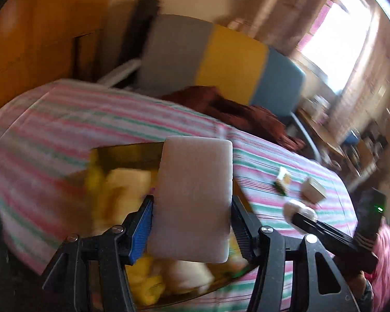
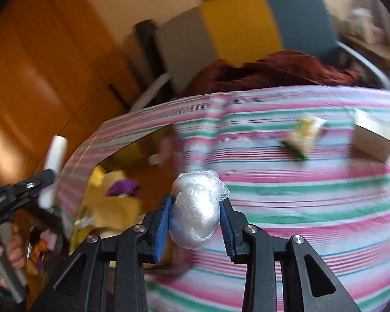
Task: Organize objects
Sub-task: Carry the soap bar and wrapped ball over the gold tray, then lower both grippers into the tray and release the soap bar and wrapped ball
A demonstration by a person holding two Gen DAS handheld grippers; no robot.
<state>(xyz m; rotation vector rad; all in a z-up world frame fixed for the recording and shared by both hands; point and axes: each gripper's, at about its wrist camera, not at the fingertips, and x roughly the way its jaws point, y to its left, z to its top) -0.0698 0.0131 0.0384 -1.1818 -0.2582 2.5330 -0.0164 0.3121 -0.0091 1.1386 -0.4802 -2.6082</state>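
My left gripper (image 1: 192,202) is shut on a white rectangular sponge block (image 1: 192,197) and holds it above a dark bin (image 1: 127,153) full of yellow and cream items. My right gripper (image 2: 196,208) is shut on a plastic-wrapped white bundle (image 2: 195,215) over the striped bedspread (image 2: 299,208). The bin (image 2: 143,156) lies to its left. The left gripper with the sponge (image 2: 53,166) shows at the left edge. The right gripper and its bundle (image 1: 299,212) show at the right of the left wrist view.
A green-and-yellow packet (image 2: 303,135) and a beige box (image 2: 371,135) lie on the bed, also seen as the packet (image 1: 282,179) and box (image 1: 313,189). A maroon cloth (image 1: 234,106), a grey-yellow-blue chair (image 1: 221,57) and wooden cupboards (image 2: 39,65) stand behind.
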